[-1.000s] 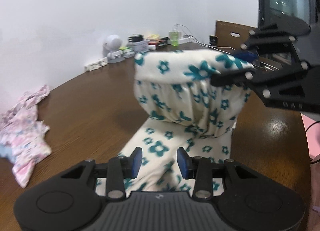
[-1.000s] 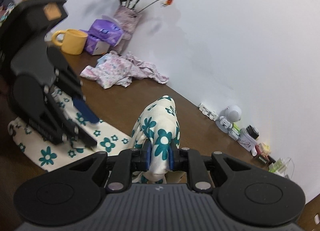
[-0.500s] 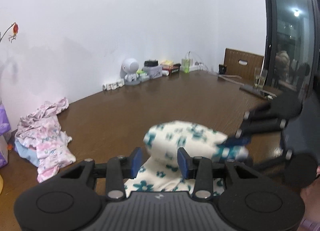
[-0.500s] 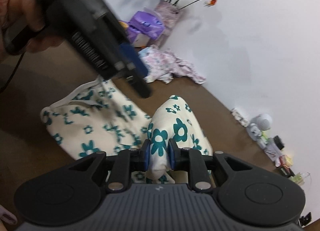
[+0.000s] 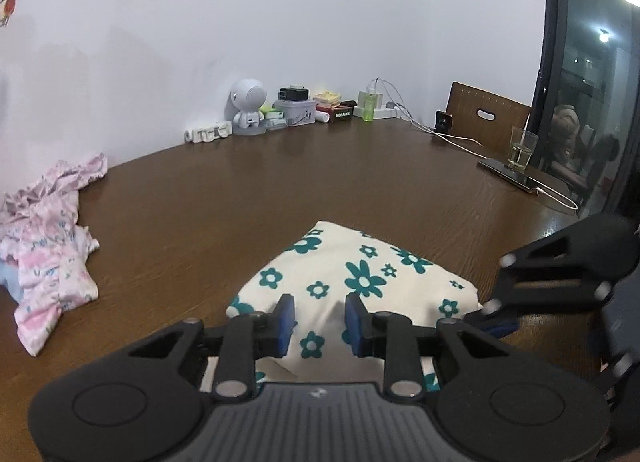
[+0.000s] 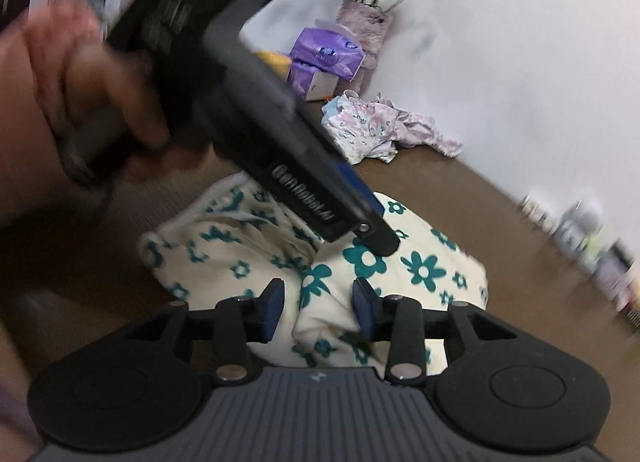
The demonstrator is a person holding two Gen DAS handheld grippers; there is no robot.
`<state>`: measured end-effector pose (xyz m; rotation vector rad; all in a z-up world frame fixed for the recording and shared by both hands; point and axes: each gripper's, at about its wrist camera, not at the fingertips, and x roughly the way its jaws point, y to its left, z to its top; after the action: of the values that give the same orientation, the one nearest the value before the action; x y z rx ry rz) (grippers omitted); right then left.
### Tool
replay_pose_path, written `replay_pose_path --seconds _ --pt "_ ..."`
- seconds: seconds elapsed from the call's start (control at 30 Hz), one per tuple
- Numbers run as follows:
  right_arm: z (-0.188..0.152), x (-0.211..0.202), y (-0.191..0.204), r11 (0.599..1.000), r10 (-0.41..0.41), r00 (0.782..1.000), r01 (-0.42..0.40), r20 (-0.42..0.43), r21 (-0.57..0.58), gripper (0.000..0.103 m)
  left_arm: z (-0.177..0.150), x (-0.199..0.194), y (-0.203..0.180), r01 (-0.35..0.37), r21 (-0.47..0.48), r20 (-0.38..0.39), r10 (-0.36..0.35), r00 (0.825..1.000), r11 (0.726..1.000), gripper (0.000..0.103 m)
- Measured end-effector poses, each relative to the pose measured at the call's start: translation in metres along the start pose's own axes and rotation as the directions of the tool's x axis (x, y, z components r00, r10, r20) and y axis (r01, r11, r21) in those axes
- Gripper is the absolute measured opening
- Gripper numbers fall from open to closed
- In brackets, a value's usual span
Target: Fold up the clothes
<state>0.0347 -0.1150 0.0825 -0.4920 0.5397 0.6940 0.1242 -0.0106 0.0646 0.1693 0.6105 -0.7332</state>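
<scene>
The cream garment with teal flowers (image 5: 360, 278) lies folded over on the brown table (image 5: 280, 189). My left gripper (image 5: 320, 322) hovers over its near edge, jaws closing, the pads clear of the cloth. In the right wrist view my right gripper (image 6: 319, 310) has its jaws opening; a raised ridge of the garment (image 6: 420, 266) stands loosely between the pads. A hand (image 6: 60, 101) holds the left gripper (image 6: 374, 227) slanting down across that view, tip over the cloth. The right gripper (image 5: 496, 324) shows at the garment's right edge in the left wrist view.
A pile of pink floral clothes (image 5: 48, 246) lies at the left. A white robot figure (image 5: 248, 109), small boxes, a green bottle and cables line the wall. A glass (image 5: 520, 149), a phone, a chair back (image 5: 488, 117), a flower vase (image 6: 364, 25) and a purple tissue pack (image 6: 324, 61) stand around.
The right gripper brought the lifted end of the garment down onto the rest and let go, its jaws spreading. The left gripper swung over the garment and its jaws narrowed.
</scene>
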Motion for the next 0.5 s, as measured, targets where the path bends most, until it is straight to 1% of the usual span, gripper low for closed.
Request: replay_pose_path --seconds 0.07,0.1,0.23,0.33,0.4,0.43,0.5 --pt "-0.002 -0.014 -0.018 0.994 0.050 0.999 -0.051 0.018 0.095 0.039 -0.002 0.001 0.001 0.003 0.005 0.000 -0.003 1.000 1.000 0.026" --pt "-0.004 -0.021 -0.027 0.988 0.053 0.998 -0.057 0.031 0.141 0.039 -0.003 0.002 0.001 0.003 0.008 -0.002 -0.003 1.000 1.000 0.026" --pt "-0.016 -0.030 -0.056 0.968 -0.023 0.999 0.012 0.041 0.252 0.040 -0.006 0.008 0.003 0.006 0.006 -0.012 -0.006 1.000 1.000 0.026" --pt "-0.023 -0.020 -0.070 0.942 0.002 1.000 -0.012 0.030 0.336 0.040 -0.007 0.008 0.003 0.006 0.006 -0.012 -0.006 1.000 1.000 0.026" --pt "-0.027 -0.012 -0.067 0.939 0.014 1.000 -0.015 0.007 0.344 0.040 -0.008 0.008 0.003 0.004 0.004 -0.013 -0.004 1.000 1.000 0.027" --pt "-0.028 -0.007 -0.065 0.940 0.020 1.000 -0.016 -0.007 0.341 0.040 -0.008 0.008 0.004 0.004 0.001 -0.016 -0.004 1.000 1.000 0.029" --pt "-0.032 -0.002 -0.057 0.949 0.020 0.999 -0.011 -0.026 0.314 0.040 -0.010 0.007 0.006 0.005 -0.005 -0.020 -0.005 1.000 1.000 0.031"
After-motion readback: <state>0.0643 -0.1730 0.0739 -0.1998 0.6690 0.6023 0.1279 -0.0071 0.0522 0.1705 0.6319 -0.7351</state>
